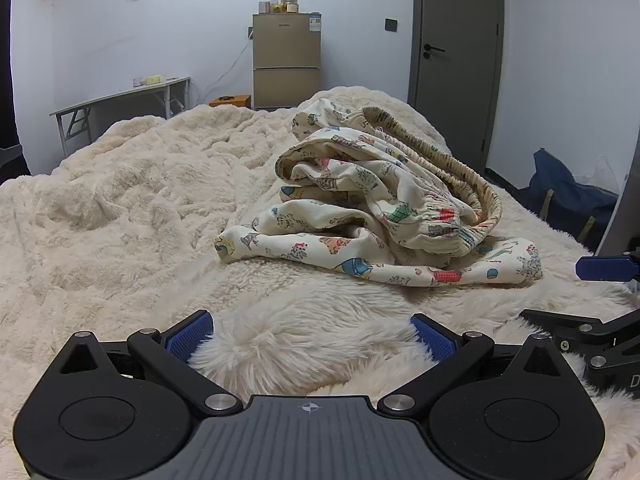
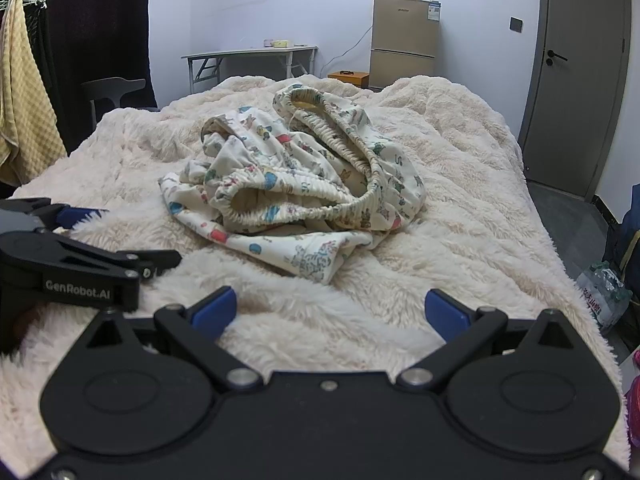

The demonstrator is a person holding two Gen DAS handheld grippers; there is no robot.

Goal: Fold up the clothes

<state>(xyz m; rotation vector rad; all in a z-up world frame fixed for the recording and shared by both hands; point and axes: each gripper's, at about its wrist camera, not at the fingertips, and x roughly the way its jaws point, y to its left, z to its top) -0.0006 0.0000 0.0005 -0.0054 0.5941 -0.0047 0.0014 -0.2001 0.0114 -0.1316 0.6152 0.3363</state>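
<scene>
A crumpled cream garment with a coloured cartoon print and an elastic waistband lies in a heap on the fluffy cream blanket. It also shows in the right wrist view. My left gripper is open and empty, low over the blanket, short of the garment's near edge. My right gripper is open and empty, just short of the garment's near corner. The right gripper shows at the right edge of the left wrist view, and the left gripper at the left of the right wrist view.
A folding table, a small fridge with jars on top and a grey door stand beyond the bed. A dark bag sits on the floor at the right. Hanging clothes and a chair are at the left.
</scene>
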